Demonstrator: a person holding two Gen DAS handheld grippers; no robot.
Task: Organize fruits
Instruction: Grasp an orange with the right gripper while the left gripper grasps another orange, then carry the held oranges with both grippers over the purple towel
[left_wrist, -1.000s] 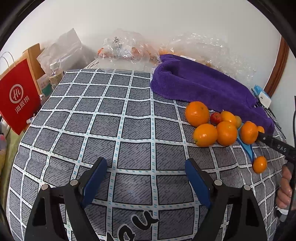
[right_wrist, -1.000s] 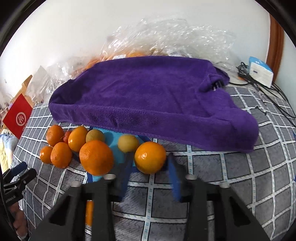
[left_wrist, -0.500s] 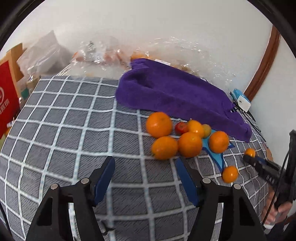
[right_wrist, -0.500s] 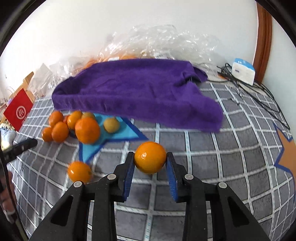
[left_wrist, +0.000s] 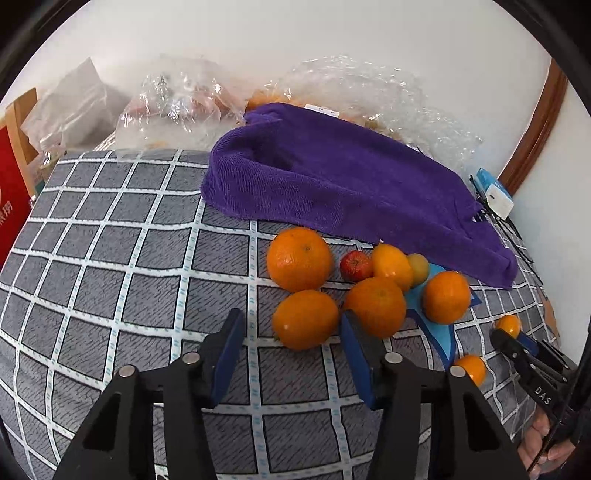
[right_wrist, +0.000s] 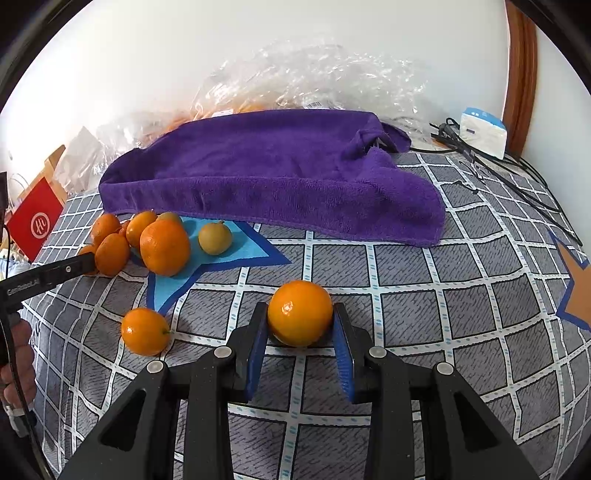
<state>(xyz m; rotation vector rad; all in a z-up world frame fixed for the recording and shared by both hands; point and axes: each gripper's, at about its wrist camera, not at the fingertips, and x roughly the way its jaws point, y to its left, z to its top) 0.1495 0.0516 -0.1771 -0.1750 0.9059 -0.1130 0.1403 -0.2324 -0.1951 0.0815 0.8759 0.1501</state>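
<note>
Right wrist: orange between right tongs.

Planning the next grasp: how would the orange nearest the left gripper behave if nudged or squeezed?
The nearest orange looks round, so it would probably roll on the soft checked cover. Its skin looks glossy, perhaps slippery. The closing left gripper does not yet hold it.

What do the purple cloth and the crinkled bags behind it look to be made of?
The purple cloth looks like soft, matte terry or microfibre: fuzzy pile and a stitched hem. The crinkled bags look like thin, clear, glossy plastic film: see-through, with bright creases.
</note>
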